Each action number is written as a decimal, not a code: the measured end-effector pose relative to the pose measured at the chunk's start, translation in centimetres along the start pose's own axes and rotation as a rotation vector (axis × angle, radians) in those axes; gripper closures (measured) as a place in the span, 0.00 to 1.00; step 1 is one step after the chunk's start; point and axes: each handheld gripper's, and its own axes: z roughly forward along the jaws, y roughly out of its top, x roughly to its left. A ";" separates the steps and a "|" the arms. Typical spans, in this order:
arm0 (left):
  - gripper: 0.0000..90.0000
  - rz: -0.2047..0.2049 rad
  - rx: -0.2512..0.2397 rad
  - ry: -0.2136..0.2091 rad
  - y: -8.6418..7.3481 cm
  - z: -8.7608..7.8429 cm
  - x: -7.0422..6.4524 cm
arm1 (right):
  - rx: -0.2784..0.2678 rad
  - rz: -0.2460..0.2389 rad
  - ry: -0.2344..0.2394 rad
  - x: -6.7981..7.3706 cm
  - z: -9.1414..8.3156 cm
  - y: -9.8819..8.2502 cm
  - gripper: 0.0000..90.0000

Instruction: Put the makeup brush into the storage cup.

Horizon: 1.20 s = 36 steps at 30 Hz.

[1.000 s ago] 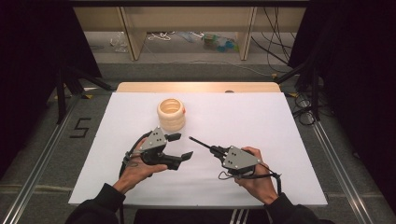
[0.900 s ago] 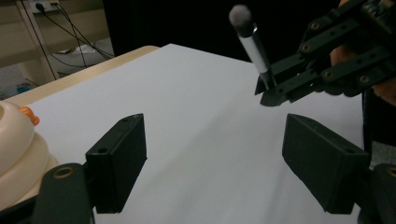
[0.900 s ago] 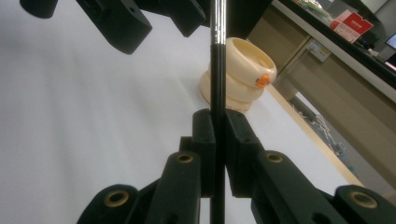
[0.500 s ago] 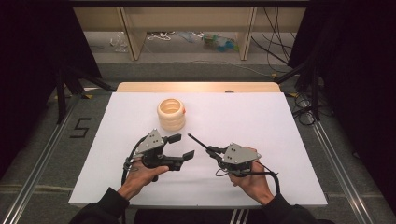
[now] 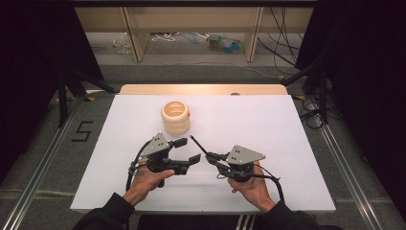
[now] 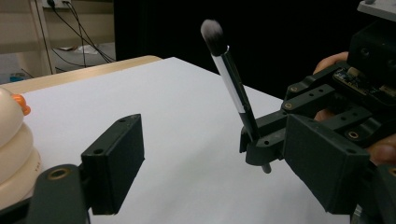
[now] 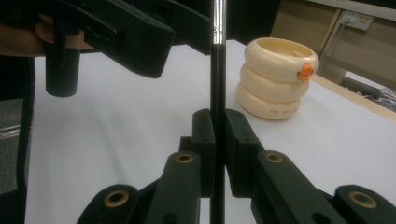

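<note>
The right tongs (image 5: 210,157) are clenched on a makeup brush (image 6: 232,85), gripping its black handle near the lower end; in the right gripper view the handle (image 7: 217,107) stands upright between the two pads with no gap on either side. The brush is held clear of the white worktop (image 5: 287,143), its tip slanting up and away from the person in the high view (image 5: 196,143), soft bristle head uppermost in the left gripper view. The left tongs (image 5: 187,150) are released, jaws standing wide with nothing between them, just beside the brush and near its shaft. A cream holder of stacked rings (image 5: 175,117) with an orange spot stands on the worktop, well apart from both tongs, mouth open upward. Assessment: the brush is judged light, thin and stiff along the handle; the glossy black shaft and the metal ferrule look smooth and may slip or pivot under a light pinch. The bristle head is soft and would deform or shed if squeezed, so it is not a grip point. Hold should be taken on the handle, square across the pads, low enough to leave the shaft free. The holder appears light enough to tip if the brush knocks its rim
</note>
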 end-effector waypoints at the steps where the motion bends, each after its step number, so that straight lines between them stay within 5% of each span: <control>1: 0.23 -0.004 -0.002 -0.001 0.0 0.0 -0.1 | -0.002 -0.001 0.000 0.1 0.1 0.0 0.93; 8: 0.24 0.018 -0.011 -0.012 0.1 0.2 -0.1 | -0.008 0.015 0.016 0.4 0.5 -0.1 0.93; 12: 0.28 -0.004 -0.019 -0.001 0.1 0.1 -0.1 | -0.012 0.021 0.031 0.5 0.6 -0.1 0.93; 16: 0.33 0.011 -0.026 -0.019 0.2 0.1 0.1 | -0.017 0.021 0.026 0.7 0.7 0.0 0.93; 29: 0.56 -0.029 -0.047 -0.048 0.1 0.0 0.0 | -0.035 0.063 0.067 1.0 1.0 0.0 0.93; 36: 0.62 -0.001 -0.051 -0.065 0.2 0.0 0.1 | -0.057 0.048 0.047 1.0 1.1 0.2 0.93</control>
